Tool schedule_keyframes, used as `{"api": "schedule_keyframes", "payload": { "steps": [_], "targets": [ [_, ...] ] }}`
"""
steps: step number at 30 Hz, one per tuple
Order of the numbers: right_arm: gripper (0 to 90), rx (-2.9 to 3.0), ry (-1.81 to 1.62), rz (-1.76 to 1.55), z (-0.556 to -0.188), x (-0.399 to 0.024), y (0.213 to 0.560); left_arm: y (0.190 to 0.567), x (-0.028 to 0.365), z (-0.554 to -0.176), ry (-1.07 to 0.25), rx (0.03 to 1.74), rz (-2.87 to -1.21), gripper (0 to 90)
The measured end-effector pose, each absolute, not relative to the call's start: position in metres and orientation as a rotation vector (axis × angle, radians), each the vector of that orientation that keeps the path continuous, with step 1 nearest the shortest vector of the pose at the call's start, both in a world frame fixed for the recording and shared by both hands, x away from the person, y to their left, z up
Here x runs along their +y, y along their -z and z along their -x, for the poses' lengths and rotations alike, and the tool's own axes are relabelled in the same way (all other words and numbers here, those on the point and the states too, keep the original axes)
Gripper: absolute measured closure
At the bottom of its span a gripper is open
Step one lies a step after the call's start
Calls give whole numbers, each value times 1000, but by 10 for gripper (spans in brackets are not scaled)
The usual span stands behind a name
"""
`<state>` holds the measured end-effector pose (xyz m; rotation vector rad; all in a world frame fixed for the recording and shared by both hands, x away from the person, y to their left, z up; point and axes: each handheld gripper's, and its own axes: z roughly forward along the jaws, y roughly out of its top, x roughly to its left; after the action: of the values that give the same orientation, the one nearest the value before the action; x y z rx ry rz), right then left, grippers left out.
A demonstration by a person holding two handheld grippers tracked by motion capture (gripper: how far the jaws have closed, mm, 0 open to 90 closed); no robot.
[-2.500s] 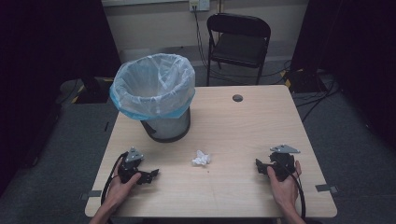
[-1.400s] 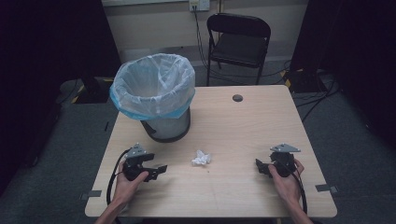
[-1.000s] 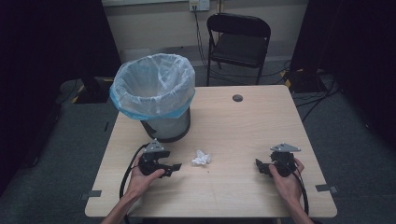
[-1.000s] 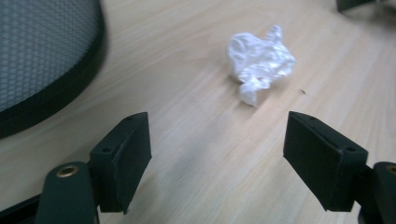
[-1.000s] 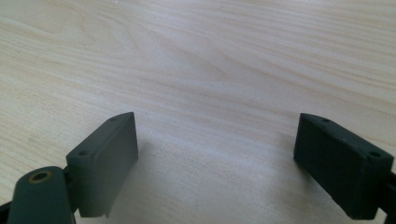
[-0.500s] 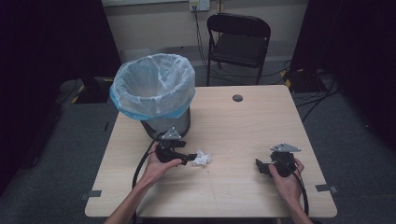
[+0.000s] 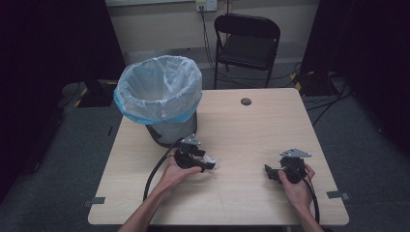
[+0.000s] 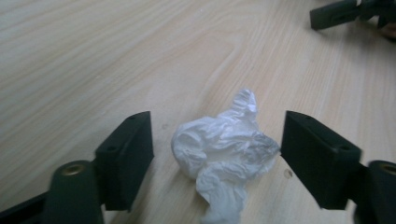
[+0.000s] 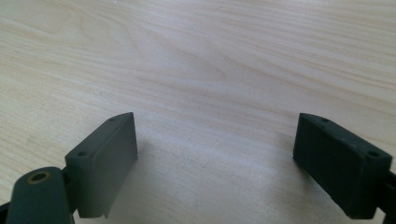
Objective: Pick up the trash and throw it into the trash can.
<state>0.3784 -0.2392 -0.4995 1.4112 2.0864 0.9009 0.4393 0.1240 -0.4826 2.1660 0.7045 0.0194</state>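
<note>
Between the left gripper's (image 8: 217,154) spread, just-closing jaws: crumpled white tissue (image 8: 224,149), lower end cut off; right gripper (image 9: 217,163) spread wide.

A square table (image 7: 270,125) with a light wood-grain top stands on grey carpet (image 7: 77,159). Behind it a black folding chair (image 7: 246,41) faces a pale wall (image 7: 159,24) bearing a socket (image 7: 202,5) with cables hanging down. Dark curtains (image 7: 53,48) flank both sides. Tape marks (image 7: 96,200) sit at the table's near corners, and more cables (image 7: 329,99) trail across the floor at right
</note>
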Motion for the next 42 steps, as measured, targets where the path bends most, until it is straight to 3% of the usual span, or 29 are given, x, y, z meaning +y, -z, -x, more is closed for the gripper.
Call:
{"api": "schedule_keyframes", "payload": {
  "steps": [2,6,7,11,16,27,42],
  "targets": [
    [130,2086,-900,-1411,-378,-239,499,486,119,-438,-23,684,-2196,354],
    [130,2086,-901,-1411,-378,-239,499,490,118,-437,-15,673,-2202,431],
    [129,2086,-900,-1411,-378,-239,499,490,119,-437,-19,670,-2208,512],
    [130,2086,-901,-1412,-378,-239,499,490,120,-435,-38,659,-2222,642],
    [130,2086,-900,-1411,-378,-239,499,491,122,-435,-10,668,-2203,753],
    [130,2084,-901,-1413,-378,-239,500,485,129,-437,45,676,-2140,793],
    [129,2079,-902,-1420,-378,-239,499,448,148,-427,-15,617,-2079,799]
  ]
}}
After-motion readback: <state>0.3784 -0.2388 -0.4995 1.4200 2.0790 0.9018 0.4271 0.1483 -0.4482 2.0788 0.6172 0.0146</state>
